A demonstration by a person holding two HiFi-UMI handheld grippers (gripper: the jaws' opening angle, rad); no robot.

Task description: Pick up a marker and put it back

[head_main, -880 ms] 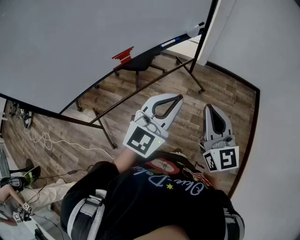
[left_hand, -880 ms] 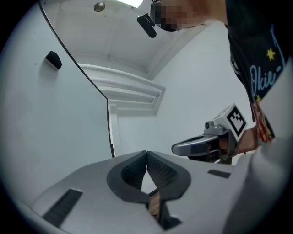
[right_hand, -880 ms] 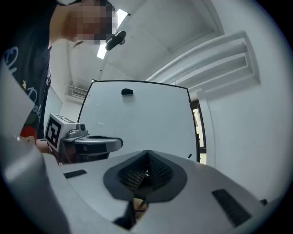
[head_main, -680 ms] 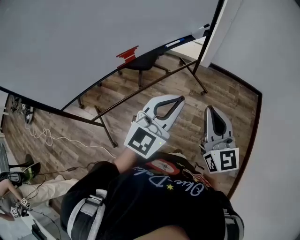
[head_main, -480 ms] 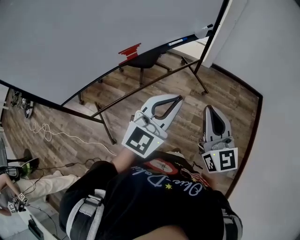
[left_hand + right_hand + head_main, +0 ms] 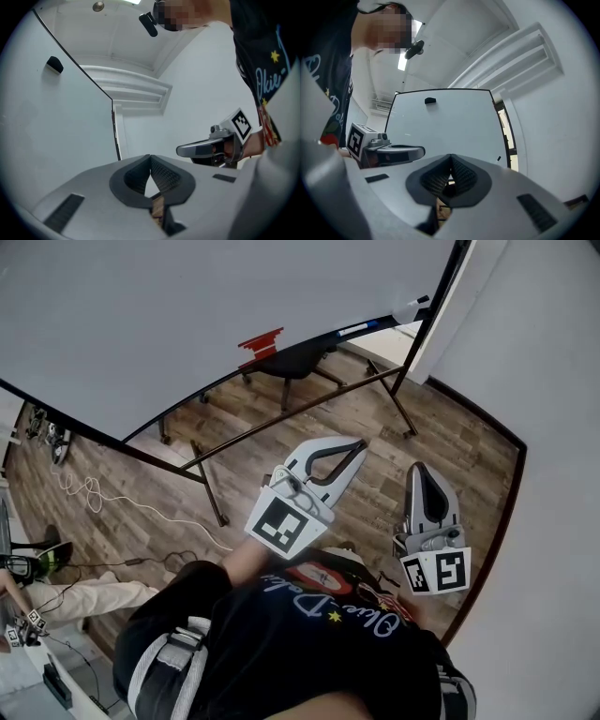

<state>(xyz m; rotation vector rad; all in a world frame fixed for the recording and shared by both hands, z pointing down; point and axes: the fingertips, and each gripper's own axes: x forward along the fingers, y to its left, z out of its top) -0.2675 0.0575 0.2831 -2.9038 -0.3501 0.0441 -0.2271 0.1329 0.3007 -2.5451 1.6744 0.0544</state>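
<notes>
The markers lie on the whiteboard's tray, one with a blue part [image 6: 364, 328] and a white one [image 6: 410, 307] at the tray's right end. Both grippers are held in front of the person's chest, well short of the tray and above the wooden floor. My left gripper [image 6: 360, 442] is shut with its tips touching and nothing between them [image 6: 150, 157]. My right gripper [image 6: 419, 468] is also shut and empty [image 6: 450, 157]. Each gripper view shows the other gripper alongside: the right gripper [image 6: 211, 148] and the left gripper [image 6: 391, 152].
A large whiteboard [image 6: 187, 306] on a black wheeled stand [image 6: 211, 493] fills the upper left, with a red eraser [image 6: 260, 341] on its tray. A black chair [image 6: 298, 360] stands behind it. A white cable [image 6: 89, 493] lies on the floor at left. A white wall [image 6: 553, 427] rises at right.
The view has drifted: the whiteboard and tray sit slightly higher and further right, and both grippers sit a little lower in frame. Both stay shut and empty.
</notes>
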